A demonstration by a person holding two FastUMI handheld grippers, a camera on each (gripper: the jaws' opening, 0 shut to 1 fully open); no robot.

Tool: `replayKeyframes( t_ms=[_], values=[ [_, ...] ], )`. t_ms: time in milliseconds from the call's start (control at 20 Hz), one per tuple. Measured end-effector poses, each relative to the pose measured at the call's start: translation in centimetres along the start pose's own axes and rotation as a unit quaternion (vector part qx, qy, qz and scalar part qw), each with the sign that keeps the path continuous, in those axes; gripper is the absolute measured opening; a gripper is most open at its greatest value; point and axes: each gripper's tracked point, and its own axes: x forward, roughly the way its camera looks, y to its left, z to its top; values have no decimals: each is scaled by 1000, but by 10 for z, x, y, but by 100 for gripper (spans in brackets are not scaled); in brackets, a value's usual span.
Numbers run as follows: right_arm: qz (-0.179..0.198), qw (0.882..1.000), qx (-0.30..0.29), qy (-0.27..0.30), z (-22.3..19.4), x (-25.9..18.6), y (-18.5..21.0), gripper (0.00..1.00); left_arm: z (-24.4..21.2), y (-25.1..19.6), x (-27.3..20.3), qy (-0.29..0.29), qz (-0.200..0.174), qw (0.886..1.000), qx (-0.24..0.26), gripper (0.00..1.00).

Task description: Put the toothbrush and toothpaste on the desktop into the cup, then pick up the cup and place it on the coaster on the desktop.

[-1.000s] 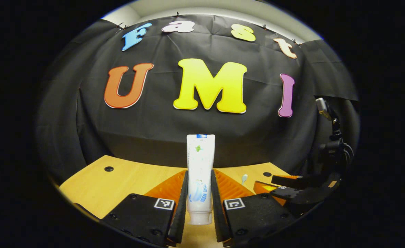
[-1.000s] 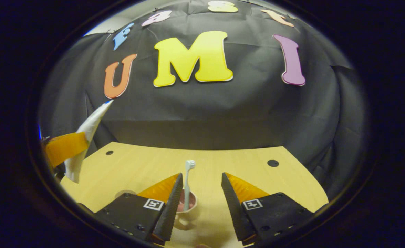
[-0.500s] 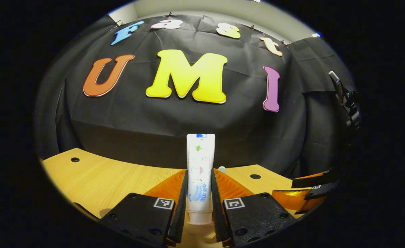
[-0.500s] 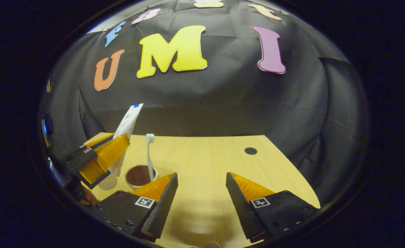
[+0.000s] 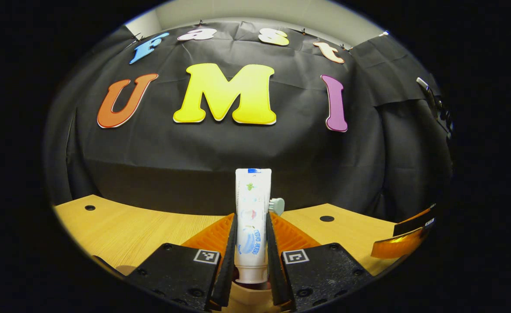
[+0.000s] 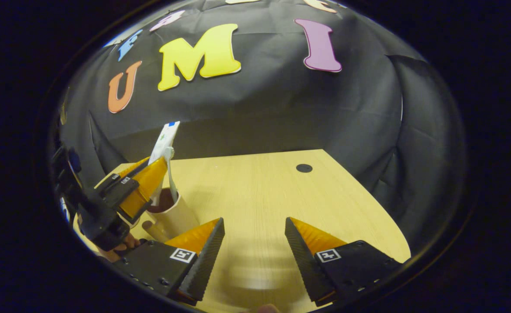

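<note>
My left gripper [image 5: 251,215] is shut on a white toothpaste tube [image 5: 253,193], held upright with its cap down. The cap hangs just over the mouth of the beige cup [image 5: 249,299] at the bottom edge of the left gripper view. A toothbrush head [image 5: 277,204] peeks out beside the tube. In the right gripper view the cup [image 6: 174,216] stands at the left with the toothbrush [image 6: 171,174] in it, and the left gripper [image 6: 144,187] holds the toothpaste [image 6: 164,141] above it. My right gripper [image 6: 253,241] is open over bare table, to the right of the cup.
The wooden table [image 6: 260,187] has a dark round hole [image 6: 303,168] towards the back. A hand [image 6: 118,248] holds the left gripper at the table's left edge. The right gripper's orange fingers [image 5: 401,245] show at the right of the left gripper view.
The left gripper has carried the toothpaste over the cup and lowered its cap to the mouth. The right gripper, still open, has drawn back to the right, away from the cup.
</note>
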Motion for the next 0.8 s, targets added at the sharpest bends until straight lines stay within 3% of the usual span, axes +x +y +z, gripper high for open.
replayKeyframes(
  t_ms=[200,250,300,600,800],
  values=[
    [0,1000,-4,-2,-3,-3,5,85,-19,4,-5,23,10,1000,-8,41],
    [0,1000,-5,-1,-3,-4,7,85,-20,3,-8,25,11,1000,-10,49],
    [0,1000,-6,-1,-4,-5,9,85,-21,2,-10,27,10,1000,-11,42],
    [-1,1000,-3,1,-3,-11,23,89,-12,8,-39,31,11,999,-6,48],
    [0,1000,-1,1,7,-19,39,89,7,28,-65,39,24,999,-4,61]
  ],
)
